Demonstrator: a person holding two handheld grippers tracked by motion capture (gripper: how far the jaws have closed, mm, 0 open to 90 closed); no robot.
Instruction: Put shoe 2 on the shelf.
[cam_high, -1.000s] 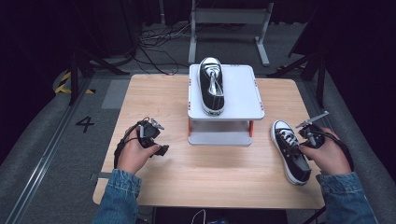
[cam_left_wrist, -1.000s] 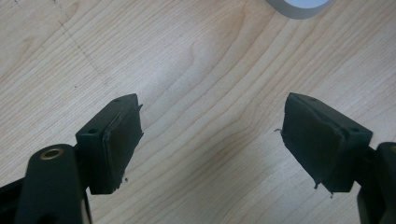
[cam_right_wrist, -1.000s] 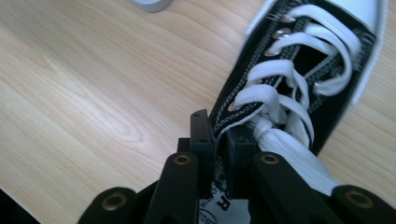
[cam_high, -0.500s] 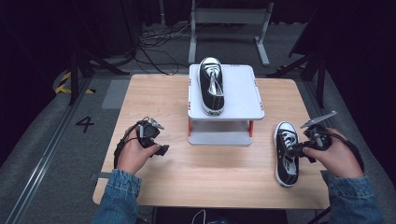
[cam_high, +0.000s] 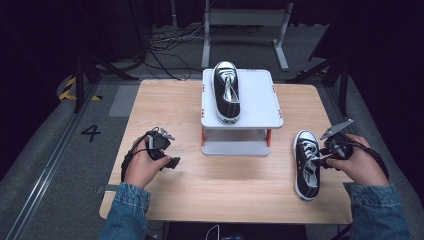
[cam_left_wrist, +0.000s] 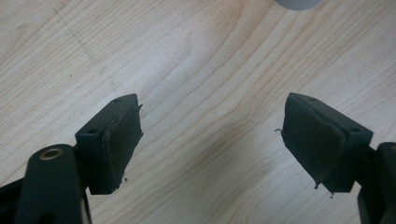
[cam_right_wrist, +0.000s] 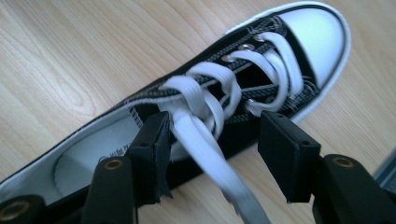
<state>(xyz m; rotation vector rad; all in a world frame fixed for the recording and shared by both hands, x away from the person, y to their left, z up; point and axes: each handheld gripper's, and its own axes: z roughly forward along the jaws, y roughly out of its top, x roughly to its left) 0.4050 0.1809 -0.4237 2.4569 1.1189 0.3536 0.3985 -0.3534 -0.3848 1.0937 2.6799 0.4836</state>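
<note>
Left gripper (cam_high: 167, 150): I hold it over the bare wood at the left of the table (cam_high: 165, 105), well apart from both shoes. In the left gripper view (cam_left_wrist: 212, 140) my two pads stand wide apart with nothing but wood grain between them. It sits where it sat a second ago.

Stand (cam_high: 260, 97): a grey two-level platform with orange posts, at the back middle of the table, unchanged from the earlier frames.

Shoe on the stand (cam_high: 226, 92): a black sneaker with white laces and toe cap, lying along the left half of the top plate, toe pointing away from me (same place as before).

Shoe on the table (cam_high: 306, 162): the matching black sneaker, resting on its sole near the right edge, toe toward the stand side. A second ago it lay slanted with my jaws closed on it; now it lies nearly straight, toe away from me.

Right gripper (cam_high: 324, 156): just beside the shoe on the table, at its laced upper. Its jaws have just been opening. In the right gripper view (cam_right_wrist: 212, 149) the pads stand spread on either side of the lace knot and tongue; one loose white lace runs down between them, and the pads do not press on the shoe (released, as far as I can see).
</note>
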